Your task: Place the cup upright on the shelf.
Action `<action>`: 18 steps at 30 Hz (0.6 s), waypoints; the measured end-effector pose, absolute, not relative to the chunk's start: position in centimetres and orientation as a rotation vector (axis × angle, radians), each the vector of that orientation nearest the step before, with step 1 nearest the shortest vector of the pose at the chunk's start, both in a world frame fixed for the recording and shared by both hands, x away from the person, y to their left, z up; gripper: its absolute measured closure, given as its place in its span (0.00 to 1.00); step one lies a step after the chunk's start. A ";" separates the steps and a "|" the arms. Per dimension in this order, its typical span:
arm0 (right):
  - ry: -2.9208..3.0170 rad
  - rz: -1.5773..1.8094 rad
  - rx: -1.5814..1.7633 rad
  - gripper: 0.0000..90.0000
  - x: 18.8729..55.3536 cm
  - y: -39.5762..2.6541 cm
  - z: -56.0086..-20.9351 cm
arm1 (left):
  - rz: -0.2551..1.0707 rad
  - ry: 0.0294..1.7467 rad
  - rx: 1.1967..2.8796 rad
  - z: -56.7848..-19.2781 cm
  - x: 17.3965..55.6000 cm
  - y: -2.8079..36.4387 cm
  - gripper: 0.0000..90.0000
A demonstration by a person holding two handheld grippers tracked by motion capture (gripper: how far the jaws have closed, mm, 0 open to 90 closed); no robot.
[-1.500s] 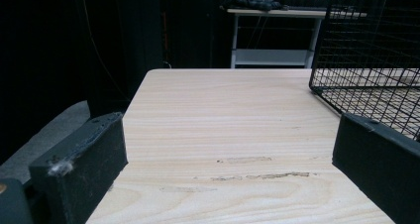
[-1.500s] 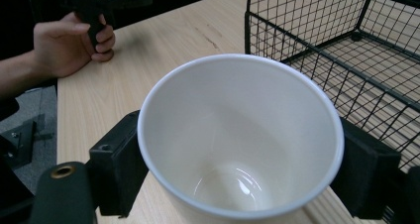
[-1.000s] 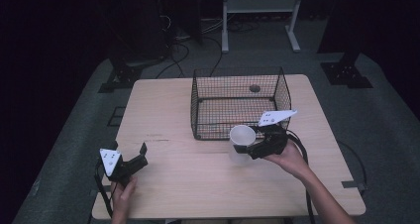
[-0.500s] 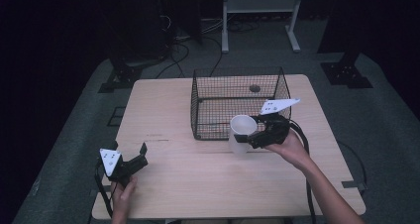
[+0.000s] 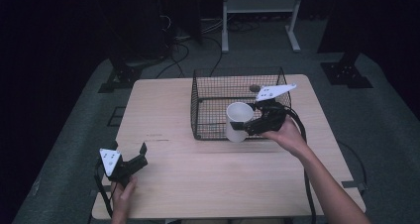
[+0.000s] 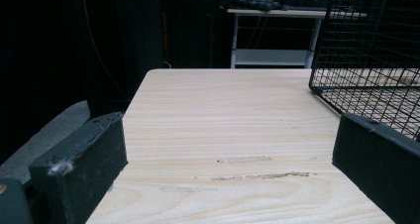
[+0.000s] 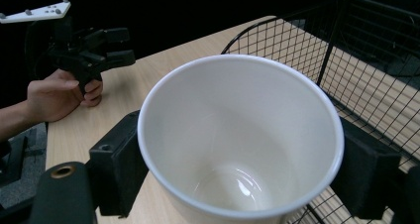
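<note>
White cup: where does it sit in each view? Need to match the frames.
High view: the white paper cup is right of centre, in front of the black wire basket's near wall, clamped by the right claw.
Left gripper view: the cup is outside this frame.
Right gripper view: the cup is centre, seen from above, between the two black jaws.
Shared landmark: the black wire basket.

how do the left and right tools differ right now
The right tool is shut on the white cup, jaws on either side of its wall; the left tool is open and holds nothing. The right tool is raised at the front wall of the wire basket; the left tool sits low near the table's front left corner. Both have black jaws and a pale top plate.
</note>
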State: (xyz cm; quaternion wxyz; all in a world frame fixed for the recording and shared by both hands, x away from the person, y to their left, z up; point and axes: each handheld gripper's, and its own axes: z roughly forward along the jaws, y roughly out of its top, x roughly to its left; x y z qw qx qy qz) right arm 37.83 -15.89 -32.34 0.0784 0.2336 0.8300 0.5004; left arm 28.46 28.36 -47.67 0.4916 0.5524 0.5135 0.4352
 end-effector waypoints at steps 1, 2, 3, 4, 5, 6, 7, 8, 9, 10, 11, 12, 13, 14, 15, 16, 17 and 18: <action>2.482 1.502 0.698 0.21 38.0 -15.8 -32.2 | 1.057 1.247 1.342 -47.7 28.5 28.4 0.00; 2.481 1.501 0.698 0.21 38.2 -15.8 -31.9 | 1.057 1.246 1.341 -47.7 28.5 28.4 0.00; 2.479 1.499 0.697 0.21 38.4 -15.7 -31.8 | 1.056 1.247 1.341 -47.7 28.5 28.4 0.00; 2.480 1.493 0.700 0.21 38.7 -15.6 -31.5 | 1.056 1.247 1.341 -47.7 28.5 28.4 0.00; 2.477 1.493 0.699 0.21 38.9 -15.6 -31.4 | 1.056 1.247 1.341 -47.7 28.5 28.4 0.00; 2.478 1.490 0.704 0.21 39.1 -15.5 -31.3 | 1.057 1.247 1.341 -47.7 28.5 28.4 0.00; 2.476 1.486 0.709 0.21 39.3 -15.5 -31.3 | 1.056 1.246 1.341 -47.7 28.5 28.4 0.00; 2.475 1.483 0.713 0.21 39.5 -15.5 -31.2 | 1.056 1.246 1.341 -47.7 28.5 28.4 0.00; 2.475 1.484 0.715 0.21 39.7 -15.4 -31.1 | 1.055 1.246 1.341 -47.7 28.5 28.4 0.00; 2.475 1.480 0.718 0.21 39.9 -15.4 -31.1 | 1.055 1.245 1.341 -47.7 28.5 28.4 0.00; 2.469 1.478 0.719 0.21 40.1 -15.3 -31.0 | 1.055 1.245 1.341 -47.7 28.5 28.4 0.00; 2.472 1.478 0.725 0.21 40.3 -15.3 -31.0 | 1.055 1.245 1.341 -47.7 28.5 28.4 0.00; 2.476 1.475 0.726 0.21 40.5 -15.2 -31.0 | 1.056 1.245 1.342 -47.7 28.5 28.4 0.00; 2.477 1.468 0.730 0.21 40.6 -15.2 -31.0 | 1.056 1.245 1.341 -47.7 28.5 28.4 0.00; 2.476 1.461 0.731 0.21 40.8 -15.1 -30.9 | 1.056 1.245 1.341 -47.7 28.5 28.3 0.00; 2.476 1.461 0.731 0.21 40.8 -15.1 -30.9 | 1.056 1.245 1.341 -47.7 28.5 28.3 0.00; 2.480 1.446 0.738 0.21 41.3 -15.0 -30.8 | 1.056 1.245 1.342 -47.7 28.5 28.3 0.00; 2.480 1.446 0.738 0.21 41.3 -15.0 -30.8 | 1.056 1.245 1.342 -47.7 28.5 28.3 0.00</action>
